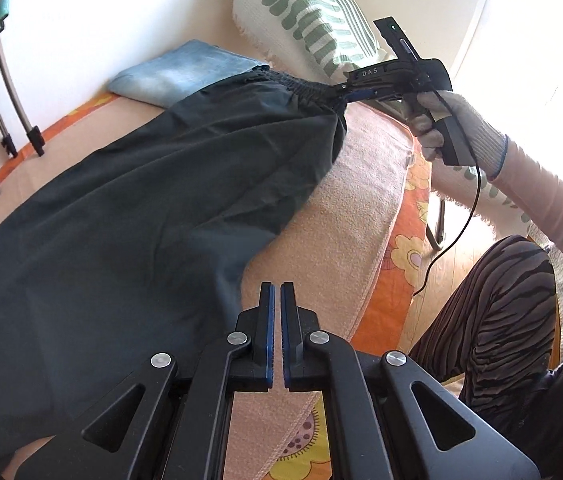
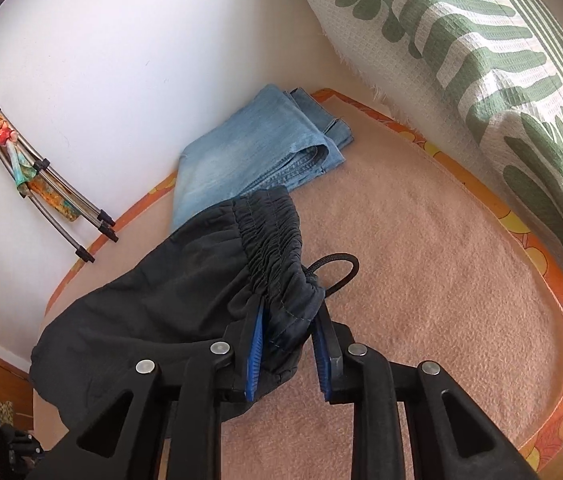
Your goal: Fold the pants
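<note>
Dark pants (image 1: 129, 216) lie spread over a pink towel (image 1: 365, 200) on the bed. My right gripper (image 1: 339, 94) is shut on the elastic waistband (image 2: 281, 264) at one corner and holds it lifted; in the right wrist view (image 2: 287, 336) the fabric is bunched between the blue pads, with a black drawstring loop (image 2: 341, 268) beside it. My left gripper (image 1: 277, 304) is shut and empty, just above the towel next to the pants' edge.
Folded blue jeans (image 2: 257, 152) lie at the back by the white wall. A green-patterned pillow (image 2: 481, 60) stands at the right. Metal rack legs (image 1: 5, 112) lean at the left. The person's knee (image 1: 493, 312) and a cable (image 1: 457, 232) are at the right.
</note>
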